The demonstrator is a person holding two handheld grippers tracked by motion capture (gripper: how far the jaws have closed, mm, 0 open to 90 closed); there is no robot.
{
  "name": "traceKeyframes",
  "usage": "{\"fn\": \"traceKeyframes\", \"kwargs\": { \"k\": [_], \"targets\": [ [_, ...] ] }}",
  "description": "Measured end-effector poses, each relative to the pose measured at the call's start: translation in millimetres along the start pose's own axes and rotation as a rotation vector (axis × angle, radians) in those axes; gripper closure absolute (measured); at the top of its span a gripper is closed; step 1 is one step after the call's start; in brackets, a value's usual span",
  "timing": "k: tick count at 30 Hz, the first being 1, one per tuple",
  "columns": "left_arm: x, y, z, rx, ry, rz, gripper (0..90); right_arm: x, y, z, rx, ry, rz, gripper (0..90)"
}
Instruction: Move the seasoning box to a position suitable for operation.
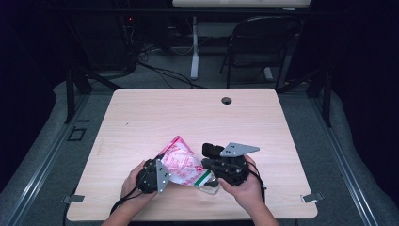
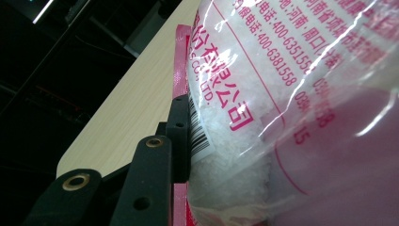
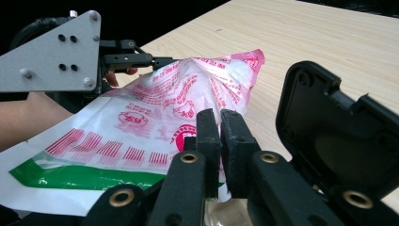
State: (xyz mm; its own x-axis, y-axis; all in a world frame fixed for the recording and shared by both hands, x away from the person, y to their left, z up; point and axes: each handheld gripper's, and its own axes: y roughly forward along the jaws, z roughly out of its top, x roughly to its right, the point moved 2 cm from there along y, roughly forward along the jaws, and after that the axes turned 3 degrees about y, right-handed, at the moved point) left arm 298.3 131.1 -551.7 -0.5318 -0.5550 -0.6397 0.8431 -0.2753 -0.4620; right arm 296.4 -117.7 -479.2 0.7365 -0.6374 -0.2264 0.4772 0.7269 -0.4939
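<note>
Pink-printed clear plastic bag (image 1: 181,162) of white granules lies near the bench's (image 1: 141,117) front edge, between your two hands. Your left hand-held gripper (image 1: 157,175) pinches the bag's red sealed side, one pad flat against the barcode, probably to anchor it. Your right hand-held gripper (image 3: 220,123) has its jaws nearly pressed together at the bag's green-striped end; whether they nip the film, you cannot tell. Both forearms come in from the front edge, hands wrapped around the gripper bodies, the two pointing toward each other across the bag.
</note>
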Motion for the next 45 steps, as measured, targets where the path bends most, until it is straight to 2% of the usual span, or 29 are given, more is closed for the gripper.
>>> {"fn": "traceKeyframes", "kwargs": {
  "k": [5,6,12,16,32,45],
  "targets": [
    [-1.6,1.6,-0.7,-0.001,0.002,0.016,69.2,1.0,2.3,2.7,0.0,0.004,0.002,88.6],
    [-1.3,2.0,-0.7,0.0,0.002,0.021,69.2,-0.3,3.3,1.9,-0.003,-0.019,-0.01,90.0],
    [0.4,3.9,0.7,0.008,0.028,0.045,69.2,-3.0,2.9,-2.4,0.01,-0.061,-0.039,90.0],
    [2.2,4.0,4.1,0.022,0.054,0.071,69.3,-2.5,-1.2,-4.9,0.029,-0.055,-0.045,90.0],
    [-0.2,0.9,7.5,0.035,0.138,0.117,69.3,-1.5,-4.7,-10.9,0.049,-0.042,-0.041,90.0],
    [0.0,-1.0,8.8,0.035,0.164,0.144,69.4,0.0,-5.2,-13.3,0.052,-0.036,-0.036,90.0]
  ]
}}
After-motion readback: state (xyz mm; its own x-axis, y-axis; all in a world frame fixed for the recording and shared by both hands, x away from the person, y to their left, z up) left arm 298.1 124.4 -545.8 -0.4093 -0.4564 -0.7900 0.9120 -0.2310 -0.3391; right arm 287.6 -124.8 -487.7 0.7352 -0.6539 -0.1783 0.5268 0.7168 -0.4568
